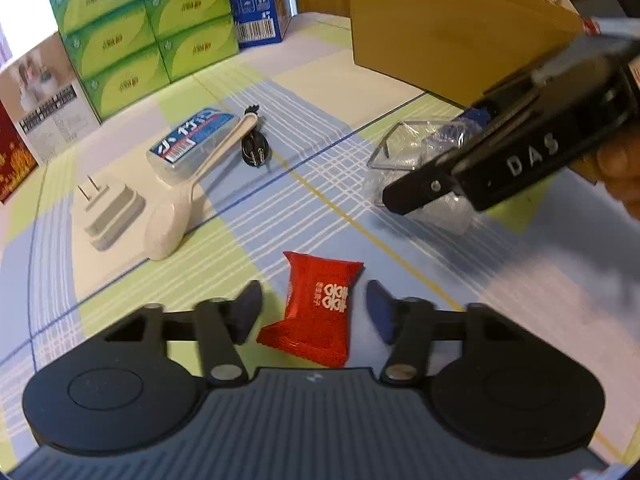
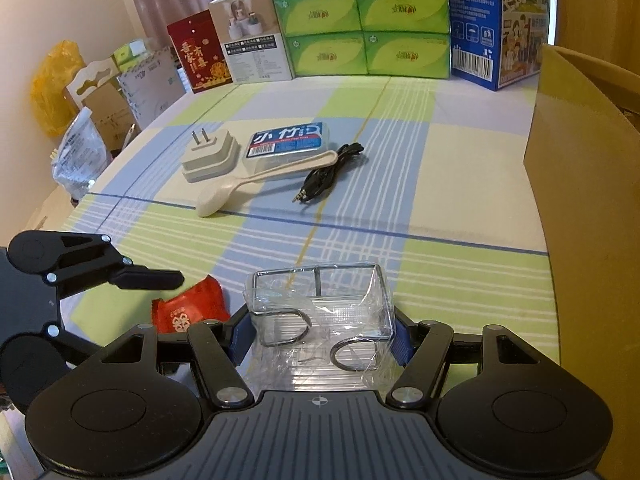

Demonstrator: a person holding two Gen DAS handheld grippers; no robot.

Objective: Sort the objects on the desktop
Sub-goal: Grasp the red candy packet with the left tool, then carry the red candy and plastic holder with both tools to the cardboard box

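A red snack packet (image 1: 316,312) lies flat on the checked cloth between the fingers of my left gripper (image 1: 314,310). The gripper is open, with a gap on each side of the packet. My right gripper (image 2: 320,340) is shut on a clear plastic box (image 2: 320,308) wrapped in film, its blue pads pressed against both side walls. In the left wrist view the same clear box (image 1: 404,156) sits at the right, with one black finger (image 1: 416,194) of the right gripper across its front. The right wrist view shows the red packet (image 2: 188,312) below one left finger (image 2: 148,278).
Grouped further back are a white plug adapter (image 2: 210,158), a beige spoon (image 2: 240,188), a blue-labelled case (image 2: 286,142) and a black audio cable (image 2: 328,174). An open cardboard box (image 2: 580,184) stands at the right. Green tissue packs (image 2: 360,20) and cartons line the back.
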